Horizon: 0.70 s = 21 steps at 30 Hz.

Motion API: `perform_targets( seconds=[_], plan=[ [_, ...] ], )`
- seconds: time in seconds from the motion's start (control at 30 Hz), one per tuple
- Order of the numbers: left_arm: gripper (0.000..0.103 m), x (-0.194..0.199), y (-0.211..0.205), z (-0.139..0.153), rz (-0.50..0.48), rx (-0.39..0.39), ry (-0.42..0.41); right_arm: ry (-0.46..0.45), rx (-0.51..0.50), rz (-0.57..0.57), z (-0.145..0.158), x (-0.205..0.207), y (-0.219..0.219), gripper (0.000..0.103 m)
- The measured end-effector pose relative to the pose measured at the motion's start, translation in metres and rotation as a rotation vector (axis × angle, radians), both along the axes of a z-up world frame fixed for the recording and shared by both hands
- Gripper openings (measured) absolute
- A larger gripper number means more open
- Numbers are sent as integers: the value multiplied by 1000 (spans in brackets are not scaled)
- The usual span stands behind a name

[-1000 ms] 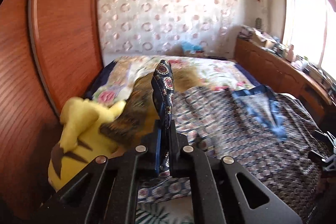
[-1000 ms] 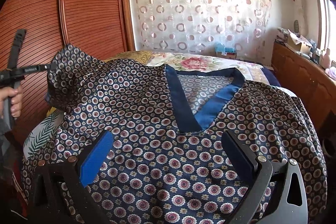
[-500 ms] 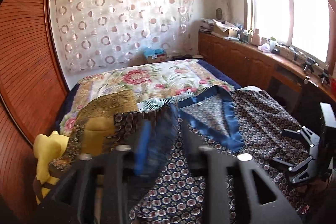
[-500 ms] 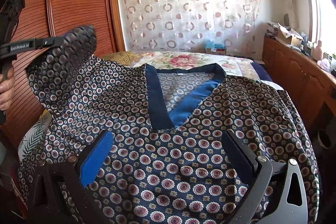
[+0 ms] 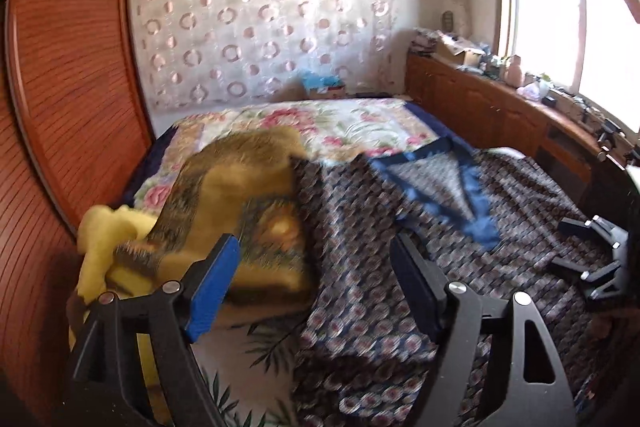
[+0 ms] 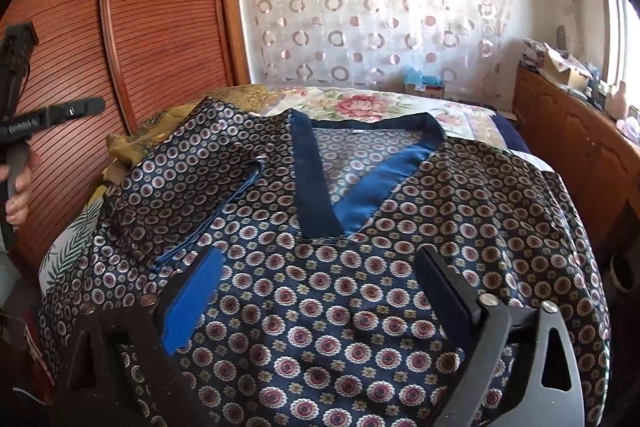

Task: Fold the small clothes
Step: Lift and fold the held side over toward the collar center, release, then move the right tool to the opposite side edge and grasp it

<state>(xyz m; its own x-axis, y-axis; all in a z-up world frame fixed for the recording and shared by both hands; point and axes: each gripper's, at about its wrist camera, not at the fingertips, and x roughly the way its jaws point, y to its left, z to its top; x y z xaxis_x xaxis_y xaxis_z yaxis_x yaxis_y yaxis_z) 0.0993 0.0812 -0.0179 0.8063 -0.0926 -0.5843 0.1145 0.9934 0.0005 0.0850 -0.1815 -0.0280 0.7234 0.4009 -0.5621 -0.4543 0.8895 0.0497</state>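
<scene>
The patterned top (image 6: 360, 291) lies face-up across the bed (image 6: 472, 115), its blue V-neck band (image 6: 312, 187) pointing toward the right tool. One sleeve (image 6: 188, 195) is already folded in over the chest, its piped hem running slantwise just beside the neck band; the sleeve on the other side of the neck band is not folded in and drapes toward the bed's edge.

The left tool (image 5: 316, 291) has nothing between its jaws and they are opening — the pads stand apart above the folded sleeve's side of the top. From the right wrist view it shows off beyond that sleeve, clear of the cloth, gripped by a hand (image 6: 18, 187). The right tool (image 6: 320, 299) hovers low over the chest below the neck band, jaws wide but starting to close, no cloth pinched.

To do this step well, I judge the folded sleeve wants checking first: its hem should lie flat, not puckered. Then the opposite sleeve should be pinched near its cuff, lifted only a little, and carried across to mirror the first one about the neck band. The satin-like cloth probably slides easily — a shallow pinch may slip. The yellow plush toy (image 5: 108, 239) and gold-brown cushion (image 5: 248, 203) sit just beside the folded sleeve; keep the cloth from snagging on them.
</scene>
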Motion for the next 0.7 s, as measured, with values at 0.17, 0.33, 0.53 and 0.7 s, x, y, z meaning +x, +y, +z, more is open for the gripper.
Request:
perform_targets(
  seconds=[0.17, 0.33, 0.53, 0.7],
  plan=[
    [78, -3, 3, -31, 8, -4, 64, 9, -18, 9, -1, 8, -2, 89],
    [78, -1, -10, -56, -16, -1, 122, 14, -33, -14, 1, 14, -10, 89],
    [78, 10, -16, -80, -17, 19, 196, 8, -47, -70, 4, 14, -38, 89],
    [78, 13, -14, -91, -14, 21, 228, 15, -44, -127, 7, 10, -74, 89]
  ],
)
